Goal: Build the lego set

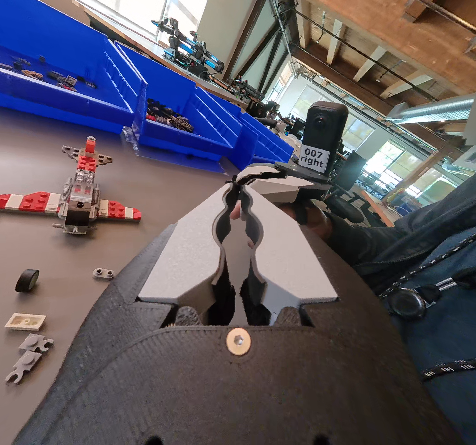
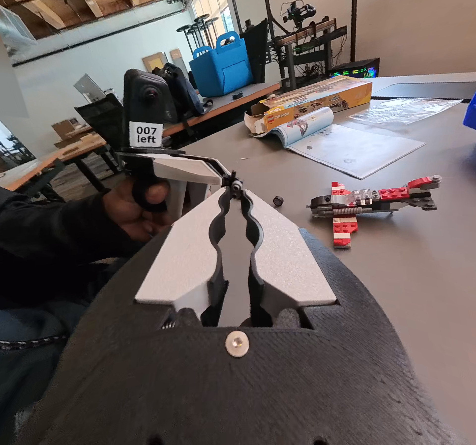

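Note:
My left gripper (image 1: 234, 186) and right gripper (image 2: 235, 193) meet tip to tip in the air above the grey table (image 2: 386, 291). In the right wrist view, my right gripper is shut on a small grey Lego piece (image 2: 236, 187) with round holes. My left gripper (image 2: 228, 178) comes in from the left, shut on a small black piece (image 2: 233, 174) that touches the grey one. The black piece (image 1: 234, 178) also shows in the left wrist view, with the right gripper (image 1: 240, 179) behind it. A red, white and grey Lego plane (image 1: 77, 200) (image 2: 371, 200) rests on the table.
Loose parts lie near the plane: a black tyre (image 1: 27, 280) (image 2: 278, 200), a grey two-hole plate (image 1: 103, 273), a pale plate (image 1: 25, 321) and two grey clip plates (image 1: 36, 342). Blue bins (image 1: 219, 128) hold more pieces. An open booklet (image 2: 347, 146), box (image 2: 322, 100) and plastic bag (image 2: 401, 109) lie farther back. The tips of both grippers are at nearly the same place.

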A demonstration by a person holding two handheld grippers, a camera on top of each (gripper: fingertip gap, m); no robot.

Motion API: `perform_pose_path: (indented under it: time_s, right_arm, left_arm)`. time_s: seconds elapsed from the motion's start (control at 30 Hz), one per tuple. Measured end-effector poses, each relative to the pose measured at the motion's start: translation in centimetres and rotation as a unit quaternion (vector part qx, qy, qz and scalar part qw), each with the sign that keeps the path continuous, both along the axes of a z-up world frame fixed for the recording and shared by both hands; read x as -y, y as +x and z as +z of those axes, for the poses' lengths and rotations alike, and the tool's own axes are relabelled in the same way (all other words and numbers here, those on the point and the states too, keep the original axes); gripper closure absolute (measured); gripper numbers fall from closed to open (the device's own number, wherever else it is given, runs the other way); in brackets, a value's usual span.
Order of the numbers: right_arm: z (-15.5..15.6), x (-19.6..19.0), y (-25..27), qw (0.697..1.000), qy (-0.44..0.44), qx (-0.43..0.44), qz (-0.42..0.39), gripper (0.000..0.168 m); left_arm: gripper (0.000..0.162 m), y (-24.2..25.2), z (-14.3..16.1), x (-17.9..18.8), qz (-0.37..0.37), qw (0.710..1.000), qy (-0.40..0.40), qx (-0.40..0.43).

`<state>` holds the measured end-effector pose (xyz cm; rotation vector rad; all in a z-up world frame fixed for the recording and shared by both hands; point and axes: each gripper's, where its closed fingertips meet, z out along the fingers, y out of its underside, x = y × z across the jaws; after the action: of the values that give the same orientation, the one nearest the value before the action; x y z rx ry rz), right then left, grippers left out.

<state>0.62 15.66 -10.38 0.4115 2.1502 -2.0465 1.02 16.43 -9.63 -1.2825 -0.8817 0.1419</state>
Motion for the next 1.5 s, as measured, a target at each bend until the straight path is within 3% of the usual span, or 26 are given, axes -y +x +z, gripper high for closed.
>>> perform_pose_path:
  time_s: [0.37,0.6,0.8,1.27,1.5]
  right_arm:
    - [0.2,-0.2,-0.3,0.994,0.03,-0.099,-0.047,0.162]
    - [-0.1,-0.2,-0.6,0.989,0.053,-0.123,-0.067,0.162]
    - [-0.9,-0.2,-1.0,0.982,0.086,-0.147,-0.083,0.162]
    - [-0.4,-0.2,-0.6,0.985,0.068,-0.146,-0.068,0.168]
    - [-0.4,-0.2,-1.1,0.987,0.058,-0.126,-0.082,0.168]
  left_arm:
    - [0.159,-0.2,-0.1,0.1,0.032,0.999,-0.038,-0.011]
    - [0.158,-0.6,-0.5,0.4,0.038,0.999,-0.001,0.019]
    - [0.152,-0.8,-1.2,0.0,0.041,0.998,-0.016,0.034]
    - [0.158,-0.9,-1.4,0.6,0.03,0.994,0.066,0.082]
    - [0.158,-1.3,-1.5,1.3,0.058,0.993,0.068,0.082]
